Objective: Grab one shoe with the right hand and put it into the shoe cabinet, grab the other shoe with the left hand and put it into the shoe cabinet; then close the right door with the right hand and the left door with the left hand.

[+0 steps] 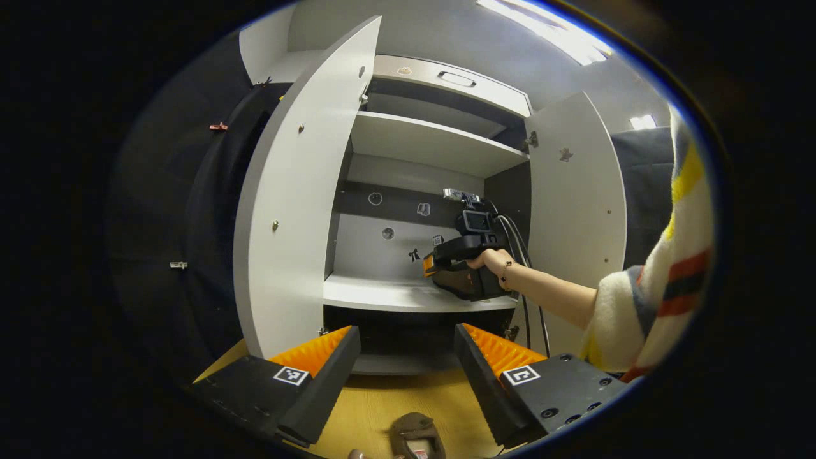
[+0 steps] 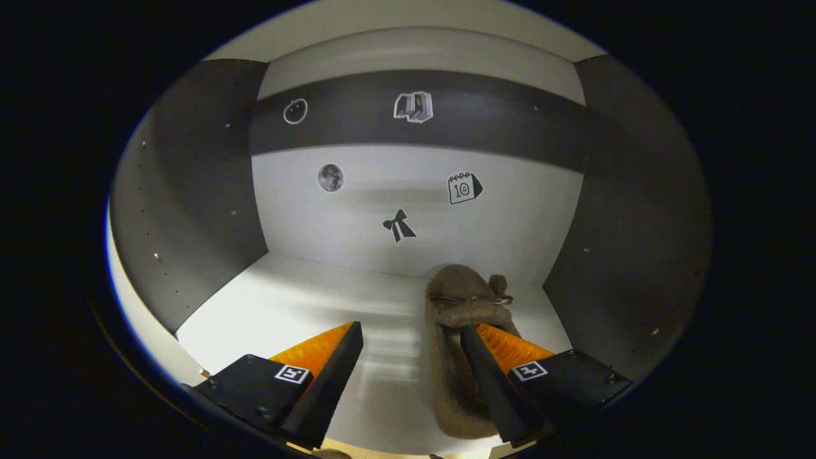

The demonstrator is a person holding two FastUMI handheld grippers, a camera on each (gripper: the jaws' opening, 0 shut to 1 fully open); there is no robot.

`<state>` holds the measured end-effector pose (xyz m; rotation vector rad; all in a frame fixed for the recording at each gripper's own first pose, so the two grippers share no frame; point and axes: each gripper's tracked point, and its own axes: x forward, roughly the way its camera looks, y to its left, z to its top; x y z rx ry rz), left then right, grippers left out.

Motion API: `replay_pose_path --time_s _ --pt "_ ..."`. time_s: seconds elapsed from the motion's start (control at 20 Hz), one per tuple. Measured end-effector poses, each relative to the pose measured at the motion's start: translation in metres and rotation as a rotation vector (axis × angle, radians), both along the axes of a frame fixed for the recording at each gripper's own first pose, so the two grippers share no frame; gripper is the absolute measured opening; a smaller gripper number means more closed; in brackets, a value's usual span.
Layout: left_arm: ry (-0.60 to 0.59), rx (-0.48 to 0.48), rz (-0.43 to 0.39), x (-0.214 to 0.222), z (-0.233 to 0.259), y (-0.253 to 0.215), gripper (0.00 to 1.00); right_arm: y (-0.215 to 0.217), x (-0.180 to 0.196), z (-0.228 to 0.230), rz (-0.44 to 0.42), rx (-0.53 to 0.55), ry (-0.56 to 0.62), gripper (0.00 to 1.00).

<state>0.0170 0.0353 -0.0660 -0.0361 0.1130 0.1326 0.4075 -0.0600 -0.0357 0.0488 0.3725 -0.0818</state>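
A brown fuzzy shoe (image 2: 456, 344) lies on the white shelf (image 2: 306, 306) inside the shoe cabinet, toe toward the back wall. My right gripper (image 2: 411, 363) stands open over the shelf, its right finger inside the shoe's opening and nothing pressed between the fingers. In the left gripper view a hand holds the right gripper (image 1: 462, 271) inside the cabinet (image 1: 408, 210), whose left door (image 1: 296, 197) and right door (image 1: 574, 204) both stand open. The other brown shoe (image 1: 417, 437) lies on the wooden floor (image 1: 376, 408) below my open left gripper (image 1: 408, 363).
An upper shelf (image 1: 427, 143) and a drawer with a handle (image 1: 456, 78) sit above. The person's striped sleeve (image 1: 663, 299) reaches in from the right. Dark side walls (image 2: 191, 191) close in the compartment.
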Motion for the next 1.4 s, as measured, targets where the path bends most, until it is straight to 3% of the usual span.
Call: replay_pose_path --time_s 0.15,0.35,0.55,0.7,0.9,1.1,1.2,1.4 --pt "0.002 -0.006 -0.041 -0.008 -0.001 -0.005 0.95 0.007 -0.040 0.036 0.023 0.026 -0.103 0.99" --pt "0.020 -0.021 -0.089 -0.018 -0.015 -0.009 0.95 0.021 -0.123 0.103 0.066 -0.006 -0.361 0.98" --pt "0.033 -0.008 -0.122 -0.022 -0.030 -0.015 0.95 0.039 -0.210 0.114 0.071 -0.071 -0.512 0.98" --pt "0.050 0.030 -0.147 -0.022 -0.052 -0.020 0.95 0.059 -0.265 0.084 0.073 -0.020 -0.494 0.98" --pt "0.101 0.000 -0.164 -0.025 -0.102 -0.026 0.95 0.065 -0.319 0.041 0.048 0.026 -0.459 0.98" --pt "0.206 -0.014 -0.132 -0.034 -0.170 -0.025 0.93 0.051 -0.352 0.013 -0.005 -0.006 -0.421 0.98" --pt "0.267 -0.028 -0.130 -0.038 -0.208 -0.029 0.87 0.046 -0.375 0.004 -0.027 0.005 -0.399 0.98" --pt "0.380 -0.036 -0.077 -0.041 -0.280 -0.023 0.76 0.031 -0.384 -0.019 -0.056 -0.014 -0.330 0.98"
